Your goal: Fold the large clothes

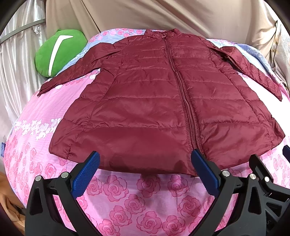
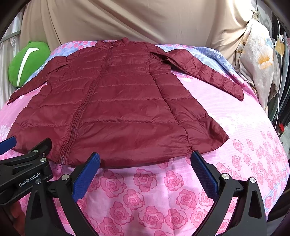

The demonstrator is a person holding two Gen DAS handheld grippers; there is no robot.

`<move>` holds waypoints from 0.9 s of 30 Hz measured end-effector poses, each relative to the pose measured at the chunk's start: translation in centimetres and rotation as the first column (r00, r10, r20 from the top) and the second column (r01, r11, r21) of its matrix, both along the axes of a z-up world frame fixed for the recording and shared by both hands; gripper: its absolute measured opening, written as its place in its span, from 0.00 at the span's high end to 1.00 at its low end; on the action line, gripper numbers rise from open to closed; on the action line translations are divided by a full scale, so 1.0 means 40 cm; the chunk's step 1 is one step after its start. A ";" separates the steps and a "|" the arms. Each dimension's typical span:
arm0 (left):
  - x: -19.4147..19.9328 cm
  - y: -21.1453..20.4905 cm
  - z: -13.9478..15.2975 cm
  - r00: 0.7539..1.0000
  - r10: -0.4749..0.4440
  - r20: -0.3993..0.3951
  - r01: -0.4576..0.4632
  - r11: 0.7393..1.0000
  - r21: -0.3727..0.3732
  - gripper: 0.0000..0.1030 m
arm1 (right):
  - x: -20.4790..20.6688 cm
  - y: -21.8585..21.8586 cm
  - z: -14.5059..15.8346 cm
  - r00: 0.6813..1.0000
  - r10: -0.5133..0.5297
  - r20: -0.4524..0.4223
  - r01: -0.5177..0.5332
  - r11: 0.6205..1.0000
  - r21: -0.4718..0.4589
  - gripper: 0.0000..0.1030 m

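A dark red quilted jacket (image 1: pixel 154 101) (image 2: pixel 116 101) lies flat and zipped on a pink rose-print bedsheet (image 1: pixel 141 201) (image 2: pixel 154 196), collar far from me, both sleeves spread out to the sides. My left gripper (image 1: pixel 145 159) stands open just short of the hem, near the bottom of the zip, with nothing between its blue pads (image 1: pixel 85 174). My right gripper (image 2: pixel 145 159) is open too, in front of the hem's right half. In the right wrist view the left gripper's black body (image 2: pixel 27 170) shows at the lower left.
A green plush cushion (image 1: pixel 58 52) (image 2: pixel 27 63) lies at the bed's far left corner. A beige cloth (image 1: pixel 163 16) (image 2: pixel 126 20) hangs behind the bed. Draped fabric and hanging items (image 2: pixel 261 59) crowd the right side.
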State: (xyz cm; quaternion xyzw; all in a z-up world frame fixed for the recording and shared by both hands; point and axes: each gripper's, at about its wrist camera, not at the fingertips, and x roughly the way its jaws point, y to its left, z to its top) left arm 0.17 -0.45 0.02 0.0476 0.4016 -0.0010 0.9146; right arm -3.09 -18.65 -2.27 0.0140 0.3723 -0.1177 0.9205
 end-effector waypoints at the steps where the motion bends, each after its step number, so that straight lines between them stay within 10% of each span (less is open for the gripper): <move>1: 0.000 0.001 -0.001 1.000 0.001 0.001 -0.001 1.000 0.002 0.05 | 0.000 -0.001 0.000 1.000 0.000 0.000 0.000 1.000 -0.001 0.05; 27: -0.006 0.007 -0.005 1.000 0.003 0.003 -0.003 1.000 0.006 0.05 | 0.001 0.003 -0.002 1.000 -0.001 -0.002 0.001 1.000 -0.004 0.05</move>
